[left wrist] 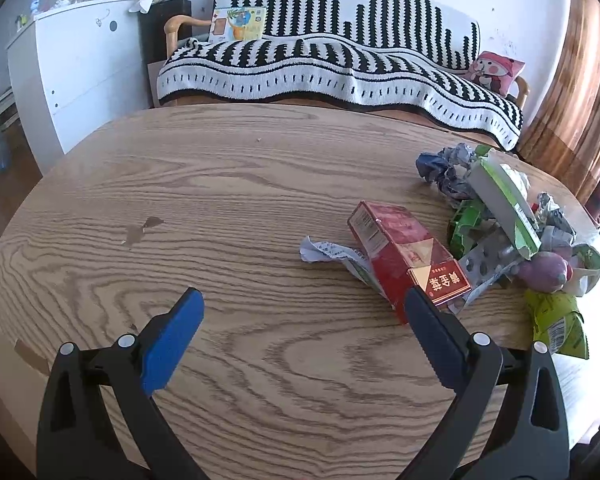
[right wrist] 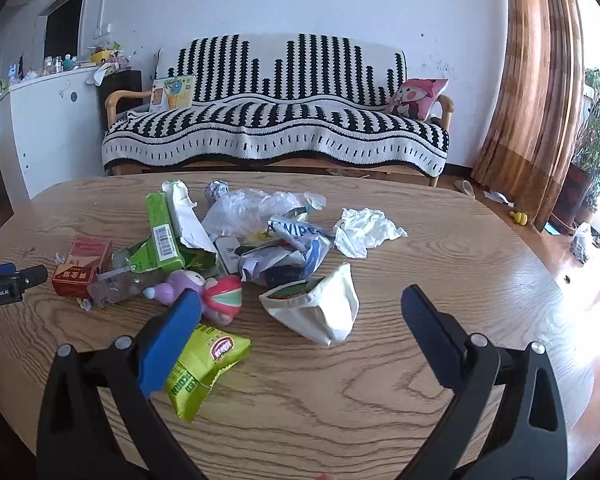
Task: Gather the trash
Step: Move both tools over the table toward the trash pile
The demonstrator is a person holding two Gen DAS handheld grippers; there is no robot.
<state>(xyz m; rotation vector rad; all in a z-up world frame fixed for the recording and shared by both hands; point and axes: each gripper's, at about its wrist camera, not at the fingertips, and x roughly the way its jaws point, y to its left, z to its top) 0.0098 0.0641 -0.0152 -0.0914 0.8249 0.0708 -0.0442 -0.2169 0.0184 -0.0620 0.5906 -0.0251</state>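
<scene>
hovering spread wide and empty, the left gripper [left wrist: 304,300] has its right finger beside the red carton [left wrist: 408,256], left of the trash pile [right wrist: 236,240]; shift right to straddle it. right gripper [right wrist: 300,300] gapes empty too.

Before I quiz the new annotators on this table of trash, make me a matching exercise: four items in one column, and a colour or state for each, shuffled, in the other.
Items:
1. cigarette box
2. tissue
3. snack bag
4. cloth pouch

Descriptions:
A. crumpled, white, at the right edge of the pile
B. yellow-green, nearest the right gripper's left finger
C. red, at the left end of the pile
D. off-white, lying on its side with its mouth open

Pairs: 1-C, 2-A, 3-B, 4-D
</scene>
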